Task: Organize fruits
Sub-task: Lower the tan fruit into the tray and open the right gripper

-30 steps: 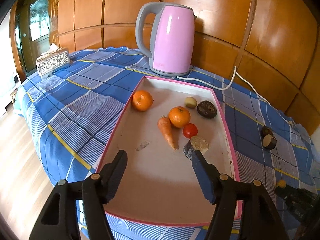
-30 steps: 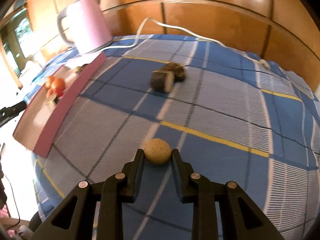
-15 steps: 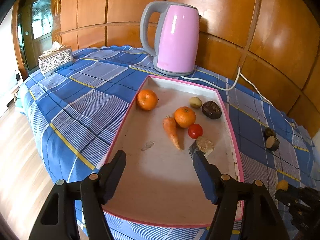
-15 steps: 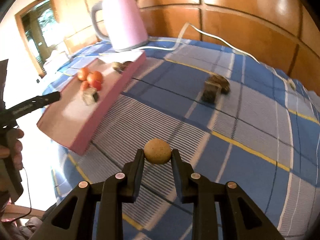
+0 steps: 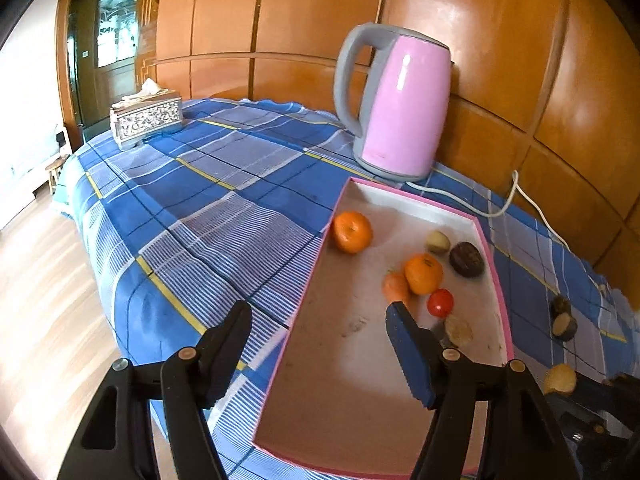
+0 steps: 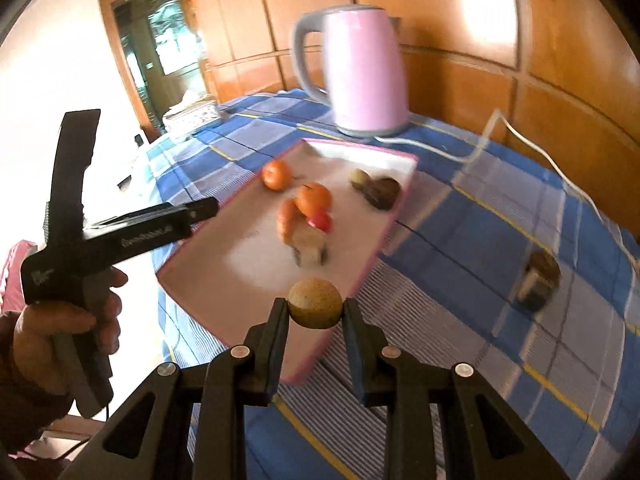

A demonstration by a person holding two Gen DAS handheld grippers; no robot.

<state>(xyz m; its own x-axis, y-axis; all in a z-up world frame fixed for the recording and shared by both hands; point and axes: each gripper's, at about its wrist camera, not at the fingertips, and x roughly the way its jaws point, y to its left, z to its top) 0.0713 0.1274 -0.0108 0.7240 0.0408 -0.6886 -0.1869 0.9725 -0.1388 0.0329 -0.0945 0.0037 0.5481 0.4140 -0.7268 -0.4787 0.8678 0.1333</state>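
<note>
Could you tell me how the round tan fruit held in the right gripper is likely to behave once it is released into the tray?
The round tan fruit looks nearly spherical, so it will probably roll on the flat tray floor. It seems firm, keeping its shape between the right gripper fingers.

Right gripper point(image 6: 315, 314) is clamped down, both fingers point(image 6: 277, 322) pressed flat against the sides of whatever's pinched at the very tips, with its arms running straight back toward the camera and sitting level. Left gripper point(image 5: 318, 334) is the opposite, jaws spread wide with nothing between them, fingers angled outward in a V. From the right wrist view you can see the left gripper point(image 6: 132, 232) off to the left side, held in a bare hand point(image 6: 66, 328) wrapped around the pistol-style grip below it, one finger pointing forward and the other sticking up. Left hand looks relaxed, knuckles facing right.
</note>
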